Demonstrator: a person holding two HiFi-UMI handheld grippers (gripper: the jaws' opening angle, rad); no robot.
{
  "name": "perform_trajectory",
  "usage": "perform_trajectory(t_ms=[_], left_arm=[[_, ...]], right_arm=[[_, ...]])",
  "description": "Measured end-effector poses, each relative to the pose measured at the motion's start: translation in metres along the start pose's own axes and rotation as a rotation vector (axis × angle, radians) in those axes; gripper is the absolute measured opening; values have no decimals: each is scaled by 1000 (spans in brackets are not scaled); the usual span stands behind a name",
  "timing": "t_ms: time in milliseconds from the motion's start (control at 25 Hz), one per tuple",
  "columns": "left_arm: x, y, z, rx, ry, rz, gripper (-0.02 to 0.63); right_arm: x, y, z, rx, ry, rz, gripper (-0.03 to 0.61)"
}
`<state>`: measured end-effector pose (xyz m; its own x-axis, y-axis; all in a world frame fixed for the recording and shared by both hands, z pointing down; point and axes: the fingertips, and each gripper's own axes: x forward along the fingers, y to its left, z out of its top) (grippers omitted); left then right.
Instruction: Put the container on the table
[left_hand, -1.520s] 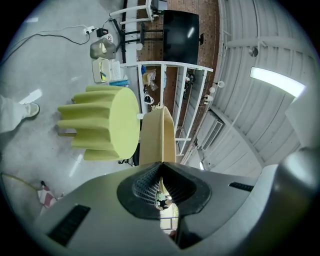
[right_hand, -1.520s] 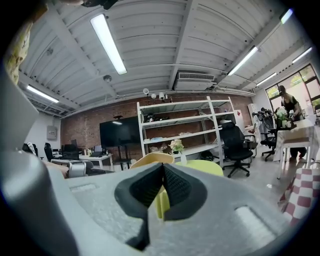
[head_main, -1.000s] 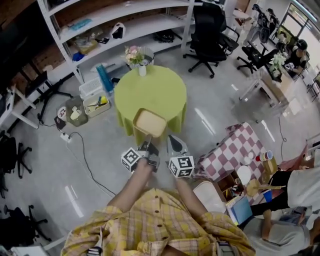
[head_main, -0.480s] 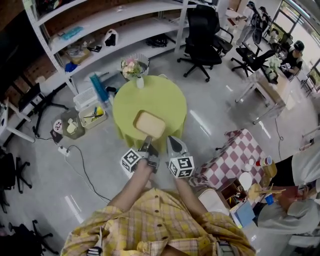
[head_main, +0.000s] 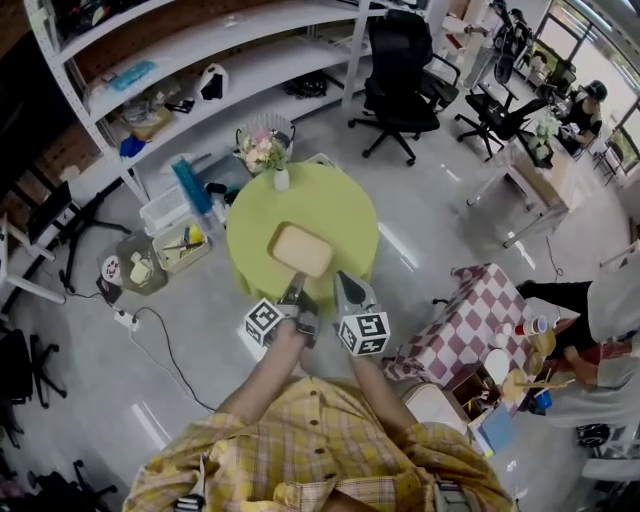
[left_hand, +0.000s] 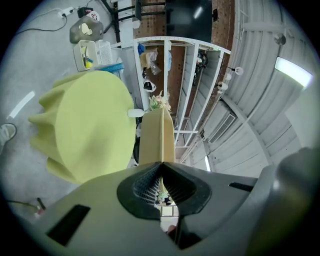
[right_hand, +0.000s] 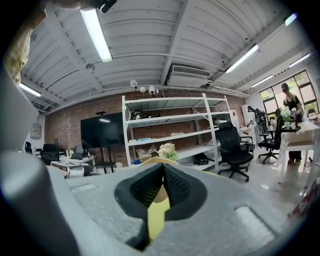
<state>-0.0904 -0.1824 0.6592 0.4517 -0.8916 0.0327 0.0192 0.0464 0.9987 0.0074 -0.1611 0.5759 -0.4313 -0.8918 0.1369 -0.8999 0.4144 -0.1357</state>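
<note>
Approach done: tan container (head_main: 300, 249) now hangs over the round green table (head_main: 345, 205), mid-frame, probably not down yet. Left gripper (head_main: 296, 283) clamped on its near rim; right gripper (head_main: 341, 278) closed, empty. Lower next.

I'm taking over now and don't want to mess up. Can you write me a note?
Left gripper: shut on the tan container's near rim.
Right gripper: shut, empty, beside it.
Container: held over the round green table's near side, seemingly not resting yet.
Done: picked up, brought to the table.
Left: lower it onto the table, clear of the flower vase, then open the left jaws.
</note>
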Motion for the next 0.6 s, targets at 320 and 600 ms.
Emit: perform_trajectory(t_ms=[320,600], left_arm=[[32,5,31,-1,42,13,20],[46,14,40,-7,54,30,20]], right_arm=[[44,0,4,-4,8,-37,-2],[60,-7,0,-4,26,-55,-2]])
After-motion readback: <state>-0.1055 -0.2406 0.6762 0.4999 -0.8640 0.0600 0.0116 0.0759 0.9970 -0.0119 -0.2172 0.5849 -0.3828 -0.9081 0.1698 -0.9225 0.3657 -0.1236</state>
